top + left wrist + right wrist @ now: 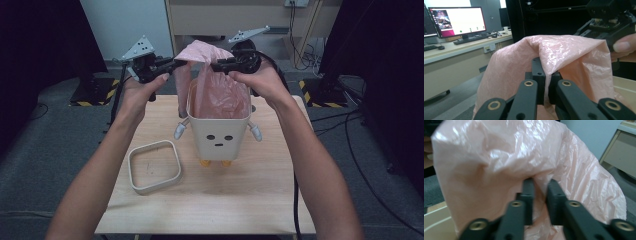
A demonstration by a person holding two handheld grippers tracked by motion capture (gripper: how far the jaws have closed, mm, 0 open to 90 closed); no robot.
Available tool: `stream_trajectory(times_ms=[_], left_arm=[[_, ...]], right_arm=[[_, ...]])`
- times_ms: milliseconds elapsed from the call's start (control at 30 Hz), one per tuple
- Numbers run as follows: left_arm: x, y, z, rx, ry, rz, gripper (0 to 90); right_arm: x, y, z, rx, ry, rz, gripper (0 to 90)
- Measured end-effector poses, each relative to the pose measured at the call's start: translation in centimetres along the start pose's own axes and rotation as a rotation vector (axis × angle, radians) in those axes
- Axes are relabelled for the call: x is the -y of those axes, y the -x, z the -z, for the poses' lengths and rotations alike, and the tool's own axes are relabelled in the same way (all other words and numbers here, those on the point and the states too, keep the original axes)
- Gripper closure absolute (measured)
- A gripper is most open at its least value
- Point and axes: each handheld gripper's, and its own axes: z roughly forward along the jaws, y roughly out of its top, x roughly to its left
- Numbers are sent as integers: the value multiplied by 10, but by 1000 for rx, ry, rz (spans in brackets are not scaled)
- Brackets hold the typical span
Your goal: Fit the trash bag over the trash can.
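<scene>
The work in hand is lining the small cream bin (pixel 219 135), the one with a face, stubby arms and orange feet, with a pink plastic bag (pixel 212 85). The bin stands upright near the middle of the tabletop (pixel 250 200). The bag's lower part hangs inside the bin, while its upper edge is held well above the bin's rim, stretched between the two grippers.

The left gripper (pixel 170 66) hovers above and to the left of the bin. In the left gripper view its fingers (pixel 537 72) are pressed together on a fold of the bag (pixel 564 57), pinching the film. The right gripper (pixel 220 64) hovers above the bin's rear edge. In the right gripper view its fingers (pixel 528 195) close on a pinch of the bag (pixel 499 170) too, though a narrow gap remains between them where the plastic bunches.

The bin's loose square rim ring (pixel 154 166) lies flat on the tabletop, just to the left of the bin and apart from it.

By my judgement the step is the opening and seating of the bag: its mouth is gathered, not yet spread over the bin's rim. The next move calls for drawing the two pinched edges apart and lowering them, so the mouth opens wider than the bin and folds down over its outer wall. The film is thin and slippery, so both pinches need to hold without tearing it. Only after that can the ring go on.
</scene>
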Motion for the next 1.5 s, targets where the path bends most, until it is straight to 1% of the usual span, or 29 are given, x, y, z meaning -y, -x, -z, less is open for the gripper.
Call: stream_trajectory(times_ms=[67,100,267,300,333,367,400,433,500,567,633,733,767,800,867,1000,1033,1100,1133,1167,1200,1233,1267,1300,1333,1400,1433,1467,1500], left_arm=[[1,1,0,-5,-12,-7,874],[2,1,0,-7,-13,-14,868],[4,3,3,-13,-11,-15,841],[4,4,3,-26,-11,-7,807],[5,5,4,-49,-8,3,730],[6,6,4,-67,-5,5,629],[7,7,5,-74,-4,18,555],[8,7,6,-83,2,27,523],[9,8,7,-91,1,22,458],[13,12,10,-111,-15,11,407],[18,14,12,-108,-10,27,382],[25,14,16,-128,-27,18,363],[25,14,16,-128,-27,18,359],[32,13,19,-126,-32,26,359],[39,11,22,-128,-40,25,358],[48,11,26,-117,-50,34,333],[53,14,28,-103,-55,32,330],[56,16,30,-101,-57,26,324],[59,18,31,-92,-52,22,324],[63,21,31,-81,-59,14,326],[68,23,31,-93,-89,-2,336],[68,23,31,-93,-89,-2,339],[74,23,30,-90,-96,10,345],[74,23,30,-90,-96,10,354],[77,22,28,-85,-110,9,360],[79,22,25,-91,-123,4,403],[80,21,23,-83,-129,15,412],[82,20,21,-82,-138,13,421],[84,20,19,-85,-155,-4,451]], right_arm=[[0,0,-1,7,-6,2,892],[0,-1,-1,7,-12,3,900],[-1,-2,-1,11,-21,5,900],[-1,-2,0,11,-19,5,900],[-1,-2,0,11,-17,5,900],[-1,-2,0,13,-18,4,900],[-1,-3,0,14,-19,5,900],[-1,-2,0,14,-19,4,900],[-1,-3,1,15,-19,-1,900],[-1,-2,1,16,-16,-4,900],[-1,-2,1,18,-19,-5,900],[-1,-1,1,13,-13,-4,900],[-1,-1,1,13,-13,-4,900],[0,-1,1,11,-12,-6,900],[0,-1,1,11,-11,-7,900],[0,0,1,12,-8,-13,900],[0,0,2,12,-6,-12,900],[1,0,2,12,-5,-13,900],[1,0,2,10,-2,-15,900],[1,1,2,11,-2,-15,900],[1,1,3,11,1,-16,900],[1,1,3,12,4,-15,900],[1,1,4,10,5,-20,900],[1,1,4,10,5,-20,900],[1,1,4,10,9,-19,900],[2,1,5,10,10,-24,900],[2,1,5,9,9,-24,900],[2,1,5,8,9,-25,900],[2,1,6,8,11,-24,900]])
